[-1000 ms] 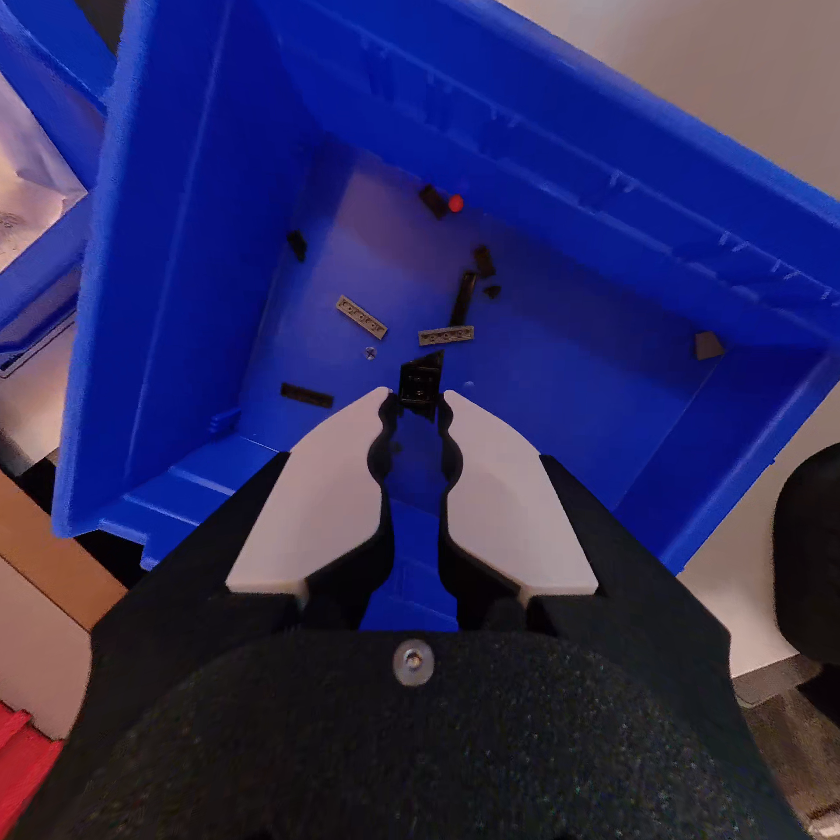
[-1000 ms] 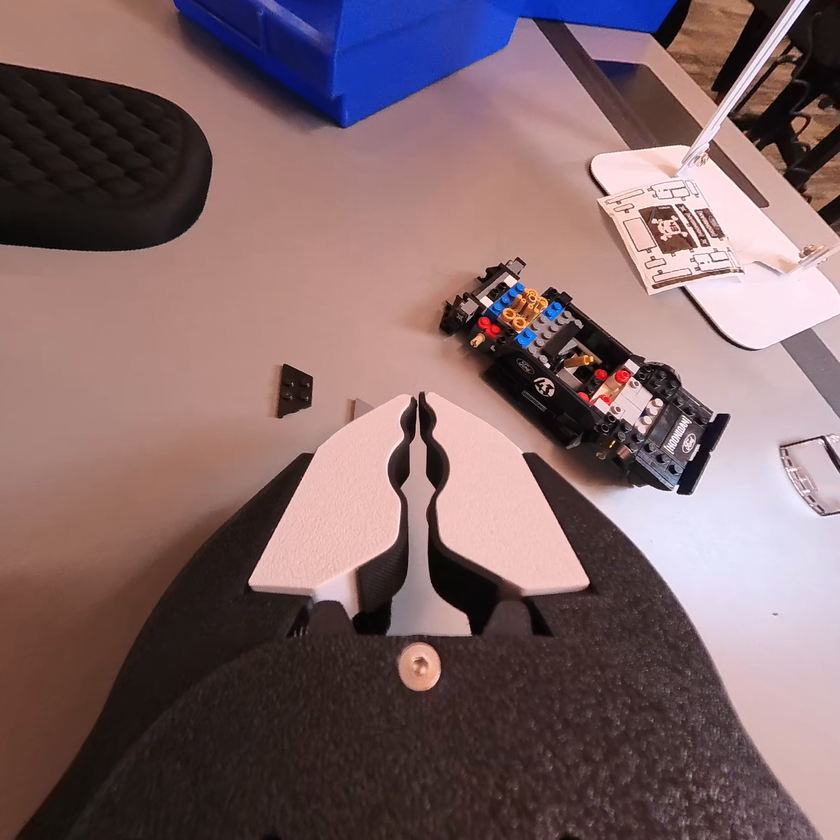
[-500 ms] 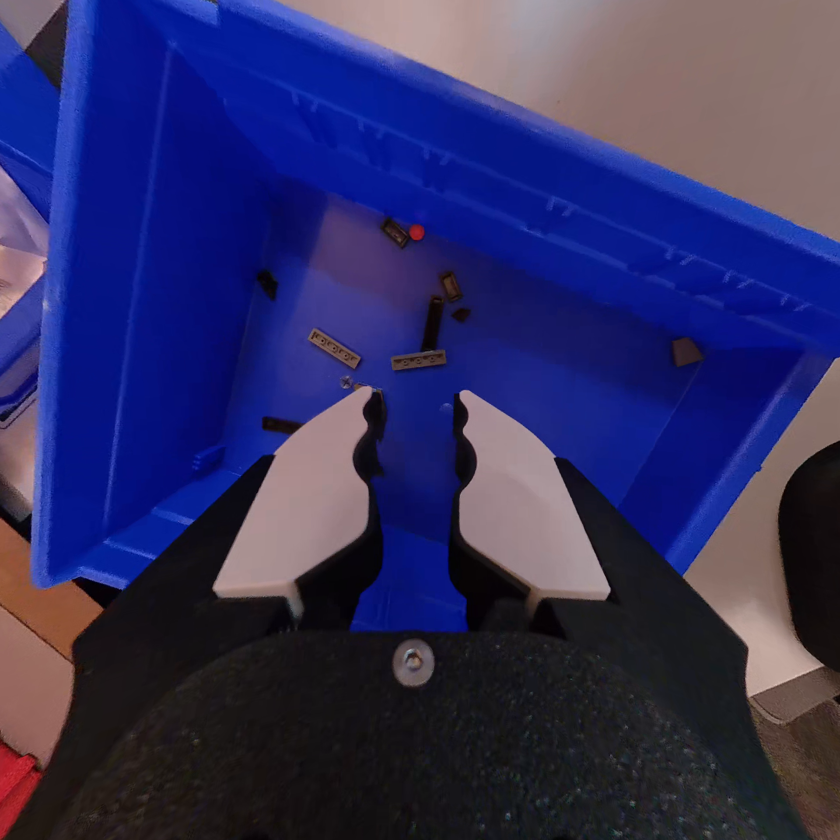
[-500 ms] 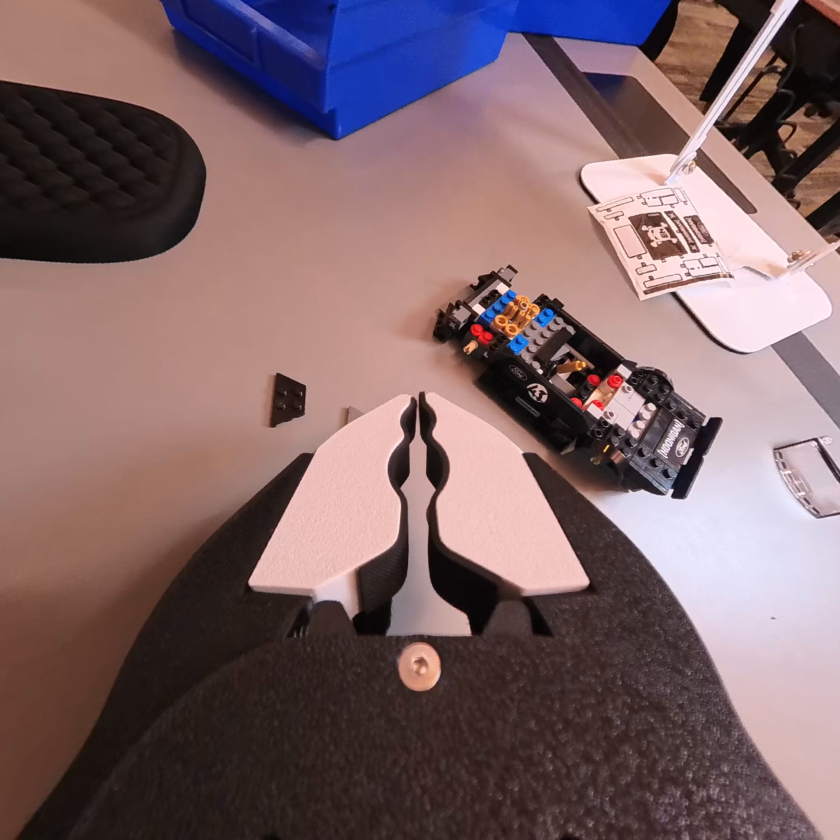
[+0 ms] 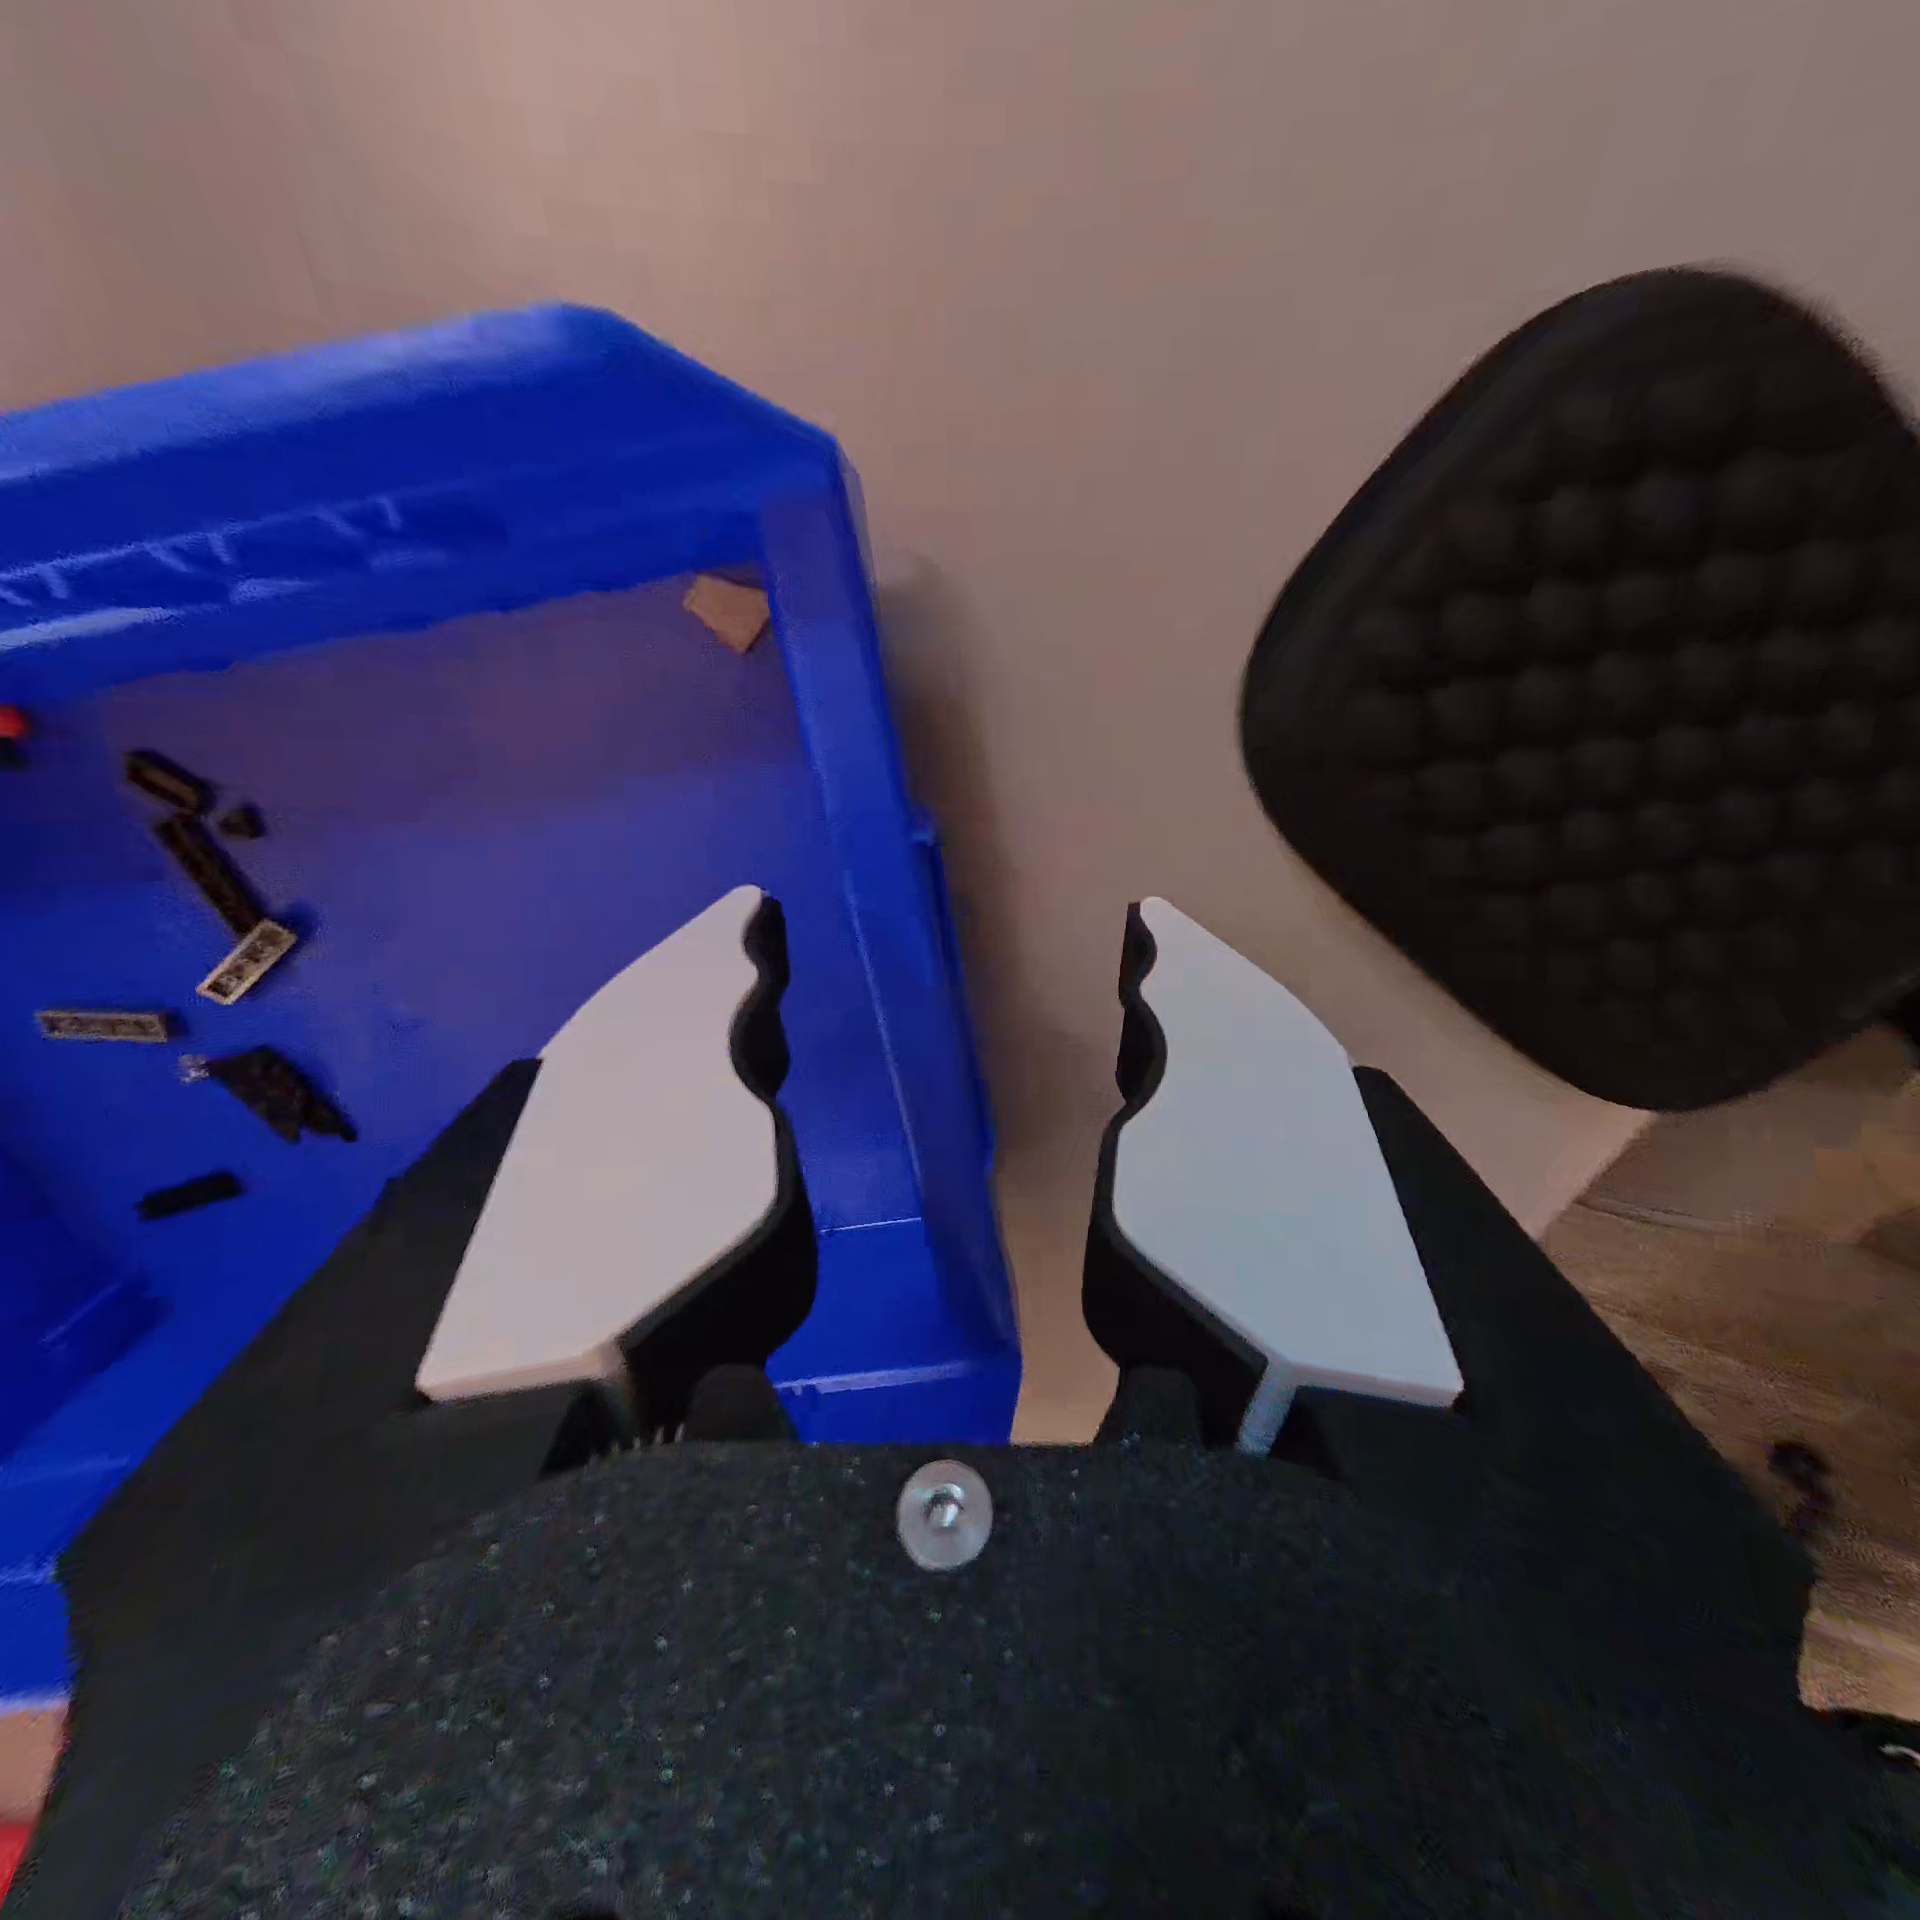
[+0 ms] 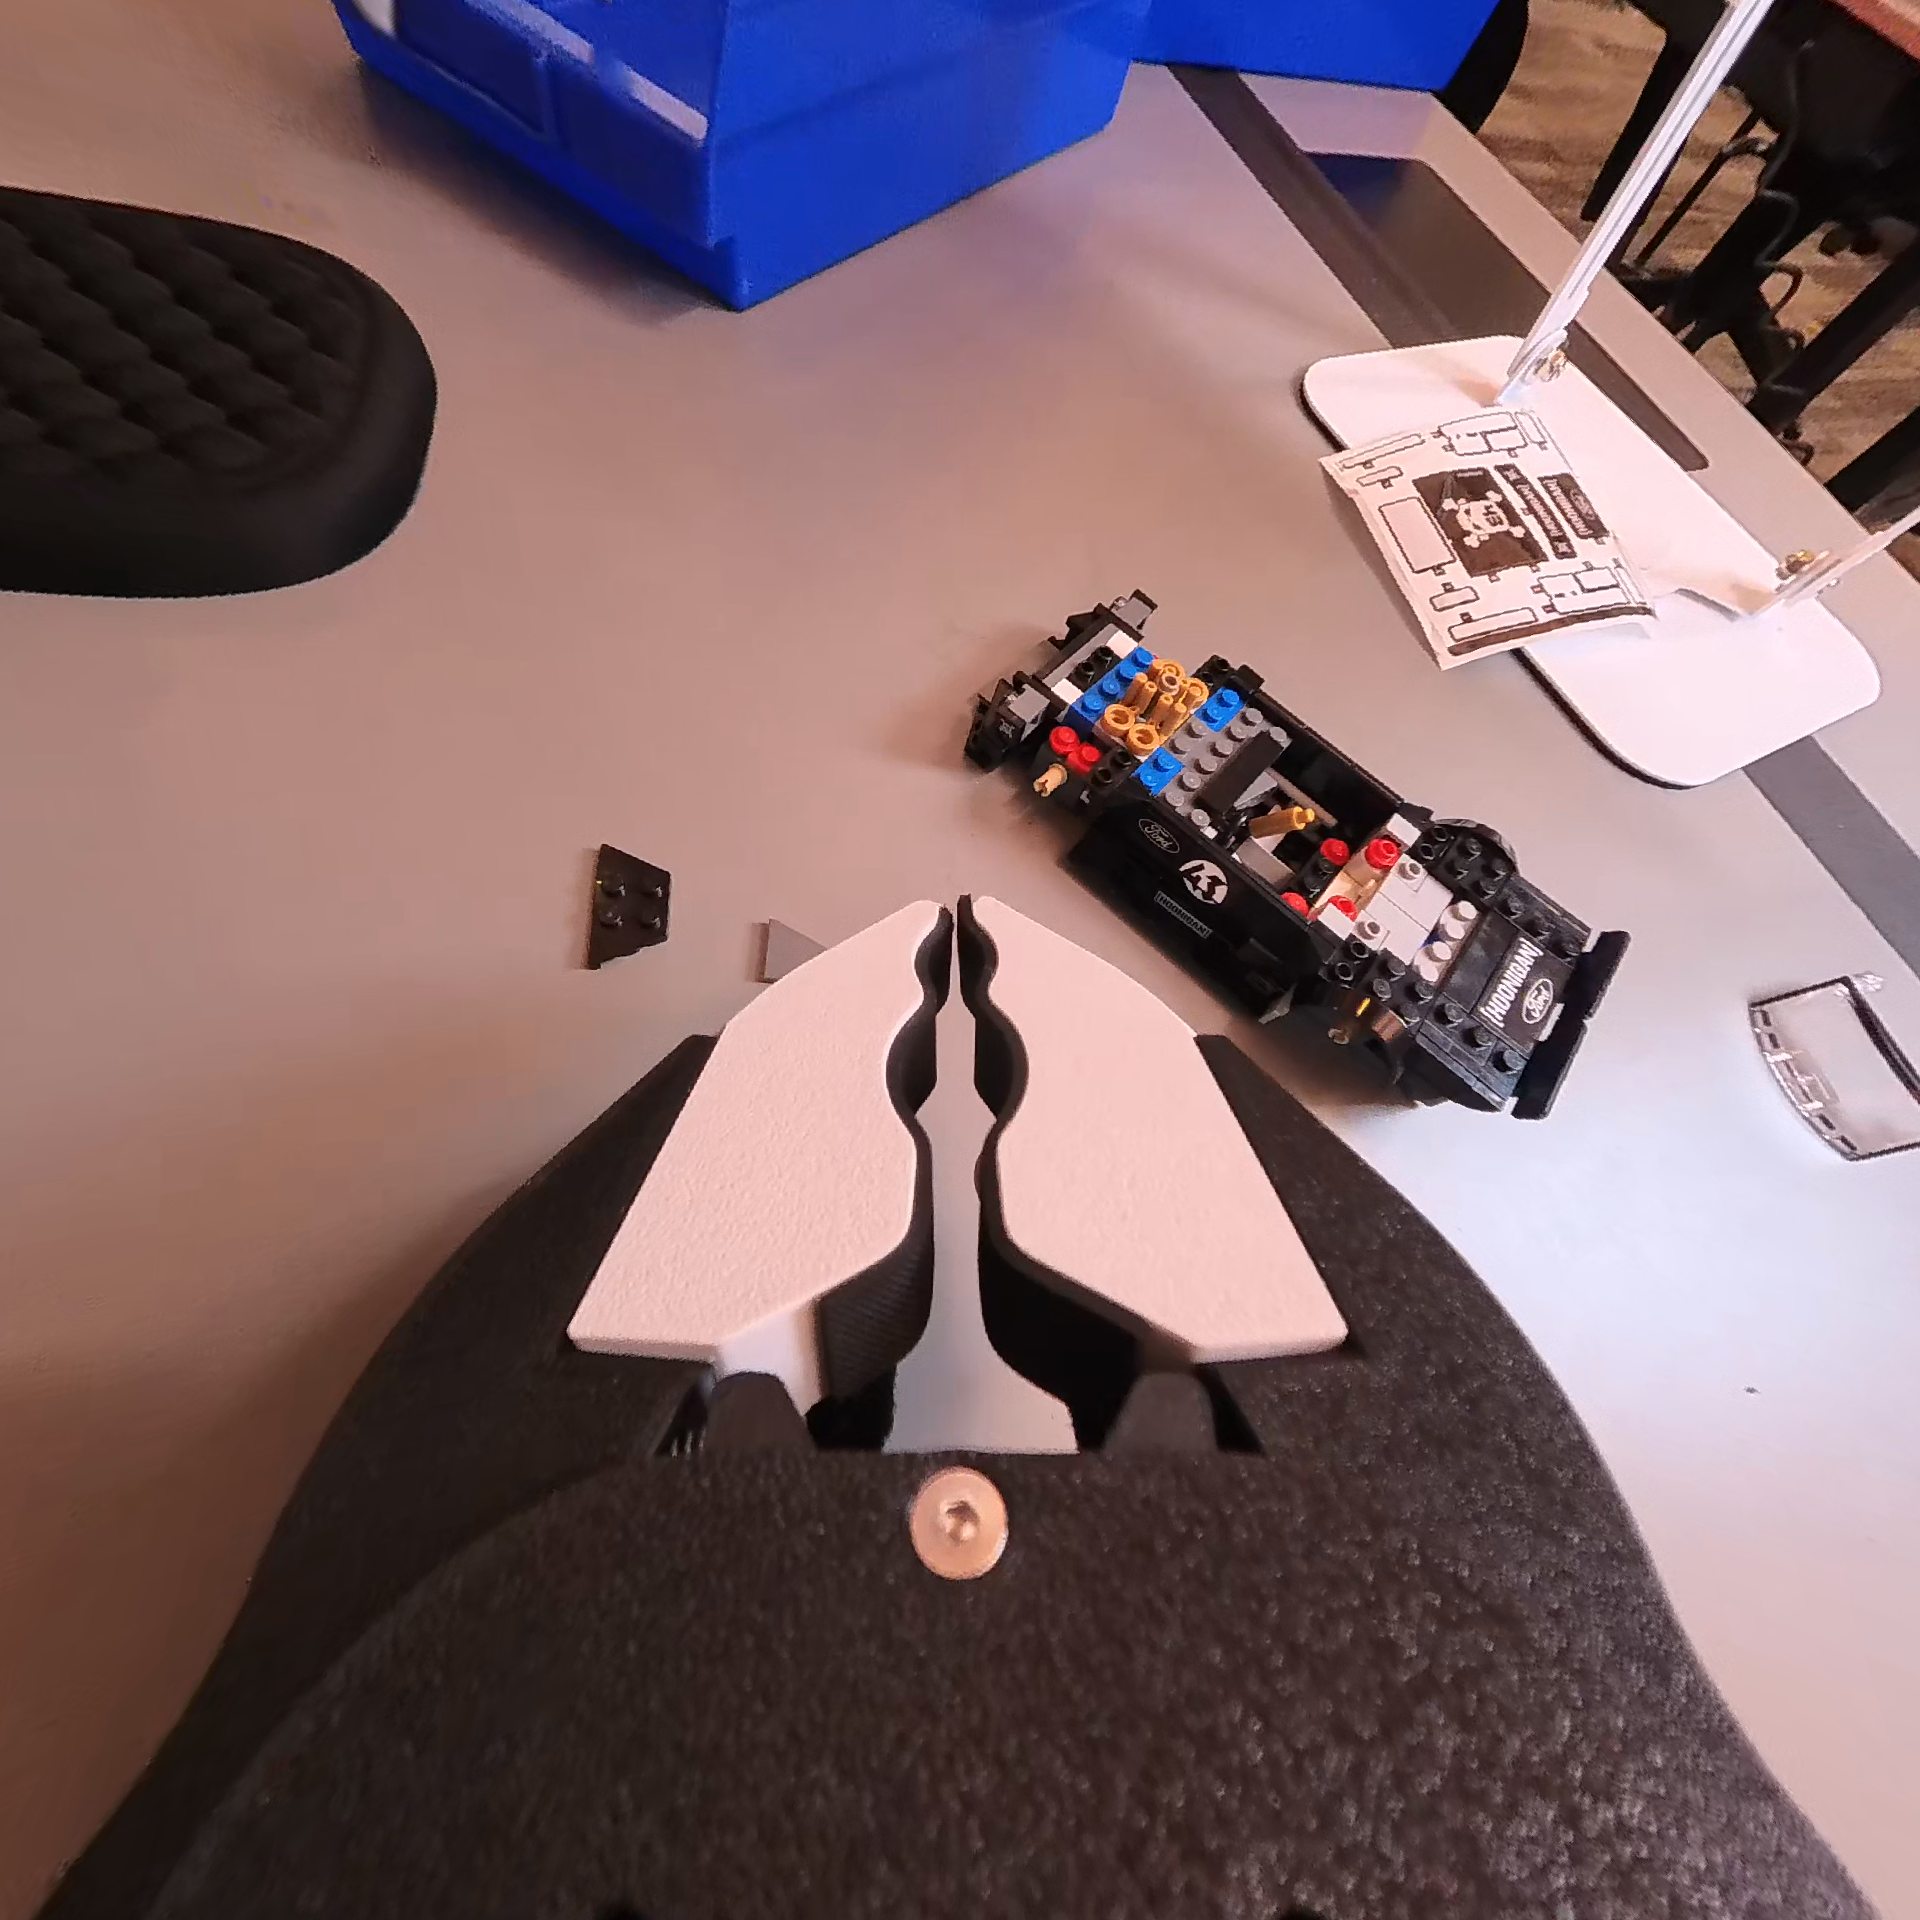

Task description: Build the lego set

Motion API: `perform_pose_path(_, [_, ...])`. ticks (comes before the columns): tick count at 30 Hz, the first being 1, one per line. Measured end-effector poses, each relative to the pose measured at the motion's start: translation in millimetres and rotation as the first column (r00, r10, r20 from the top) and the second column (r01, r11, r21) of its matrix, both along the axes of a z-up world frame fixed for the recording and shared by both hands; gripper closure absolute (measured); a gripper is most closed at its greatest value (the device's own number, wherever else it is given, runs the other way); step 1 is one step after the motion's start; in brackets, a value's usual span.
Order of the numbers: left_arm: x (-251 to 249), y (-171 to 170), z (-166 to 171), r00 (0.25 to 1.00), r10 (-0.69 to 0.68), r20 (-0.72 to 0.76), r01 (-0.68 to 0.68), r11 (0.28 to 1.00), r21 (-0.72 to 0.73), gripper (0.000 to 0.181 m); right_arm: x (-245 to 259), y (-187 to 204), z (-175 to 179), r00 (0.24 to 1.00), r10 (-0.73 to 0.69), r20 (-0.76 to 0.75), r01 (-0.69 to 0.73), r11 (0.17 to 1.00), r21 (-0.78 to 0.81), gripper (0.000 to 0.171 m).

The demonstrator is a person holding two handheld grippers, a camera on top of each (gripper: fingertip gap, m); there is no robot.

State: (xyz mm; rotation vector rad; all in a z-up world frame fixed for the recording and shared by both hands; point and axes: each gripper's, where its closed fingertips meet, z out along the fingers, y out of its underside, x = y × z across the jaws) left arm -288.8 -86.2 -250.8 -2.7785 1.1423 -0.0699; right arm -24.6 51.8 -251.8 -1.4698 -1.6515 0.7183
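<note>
The partly built black lego car [image 6: 1288,862], its open top showing blue, red, grey and tan bricks, lies on the grey tabletop [image 6: 727,582] ahead and to the right of the right gripper [image 6: 956,914]. That gripper hangs above the tabletop with its two white fingers [image 6: 1122,1153] brought together at the tips, holding nothing. Just left of its tips lies a small grey wedge piece [image 6: 781,948], partly hidden by the left finger, and a little farther left a black wedge-shaped plate with four studs [image 6: 627,904]. To the right of the car lies a clear windscreen-like piece [image 6: 1839,1060]. Beyond the car, a printed sticker sheet [image 6: 1486,540] rests on the white base of a stand [image 6: 1704,686]. A black dimpled foam pad [image 6: 177,395] sits at the far left, and a blue plastic bin [image 6: 831,135] stands at the far edge.

In the left wrist view, which is somewhat blurred, the left gripper [image 5: 951,904] has its jaws wide apart and empty, poised over the right-hand wall of the blue plastic bin [image 5: 883,935]. On the bin's floor lie loose pieces: several black plates [image 5: 208,873], two tan studded plates [image 5: 246,961], a brown piece [image 5: 727,613] in the far corner and a bit of red [image 5: 8,719] at the left edge. The black dimpled foam pad [image 5: 1600,707] lies to the right, apart from the bin.
</note>
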Motion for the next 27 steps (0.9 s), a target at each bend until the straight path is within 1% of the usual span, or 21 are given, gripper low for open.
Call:
perform_pose_path(2, [-8.2,0.6,-14.8,0.997,0.016,-0.075,-0.016,1.000,-0.003,0.127,0.4,-0.5,1.3,1.000,0.002,-0.002,-0.002,1.000,0.005,0.170])
perform_pose_path(4, [-12.1,-0.2,-24.8,0.995,0.024,-0.097,-0.025,1.000,-0.006,0.151,1.5,0.0,4.2,1.000,0.000,-0.010,0.000,1.000,0.010,0.170])
perform_pose_path(5, [-16.6,1.8,-24.5,0.993,0.017,-0.119,-0.016,1.000,0.012,0.161,2.4,0.7,5.8,1.000,-0.003,-0.015,0.003,1.000,0.012,0.170])
perform_pose_path(6, [-18.1,-1.1,-22.0,0.993,0.011,-0.117,-0.010,1.000,0.005,0.161,3.2,1.4,7.3,1.000,-0.006,-0.019,0.006,1.000,0.014,0.170])
perform_pose_path(8, [-21.2,-15.1,-10.6,0.990,-0.064,-0.126,0.060,0.998,-0.029,0.160,4.7,2.6,9.6,1.000,-0.010,-0.025,0.010,1.000,0.018,0.170])
perform_pose_path(10, [-15.4,-34.9,13.5,0.988,-0.145,-0.059,0.142,0.988,-0.061,0.160,5.7,2.8,11.2,0.999,-0.010,-0.031,0.010,1.000,0.019,0.170])
perform_pose_path(12, [-10.2,-51.4,48.5,0.988,-0.153,0.031,0.155,0.983,-0.097,0.161,5.6,2.0,11.5,0.999,-0.005,-0.035,0.006,1.000,0.014,0.170])
perform_pose_path(14, [-11.8,-62.4,83.4,0.983,-0.167,0.080,0.176,0.977,-0.119,0.160,5.1,0.2,11.1,0.999,0.004,-0.034,-0.003,1.000,0.012,0.170])
perform_pose_path(17, [-19.1,-54.9,123.8,0.985,-0.148,0.093,0.155,0.986,-0.066,0.158,5.3,-1.3,10.6,0.999,0.011,-0.030,-0.010,1.000,0.017,0.170])
perform_pose_path(19, [-28.1,-45.9,137.2,0.989,-0.129,0.069,0.132,0.991,-0.032,0.158,6.1,-0.8,11.6,0.999,0.009,-0.031,-0.008,1.000,0.019,0.170])
perform_pose_path(21, [-29.7,-39.8,134.0,0.989,-0.123,0.077,0.125,0.992,-0.025,0.158,7.3,0.3,13.8,0.999,0.004,-0.037,-0.003,1.000,0.024,0.170])
perform_pose_path(24, [-28.5,-40.7,115.1,0.989,-0.142,0.035,0.145,0.987,-0.067,0.159,8.6,2.3,16.9,0.999,-0.004,-0.046,0.005,1.000,0.026,0.170])
perform_pose_path(27, [-20.2,-38.7,104.2,0.986,-0.163,0.021,0.164,0.985,-0.059,0.160,9.2,3.2,18.1,0.999,-0.008,-0.050,0.010,1.000,0.028,0.170])
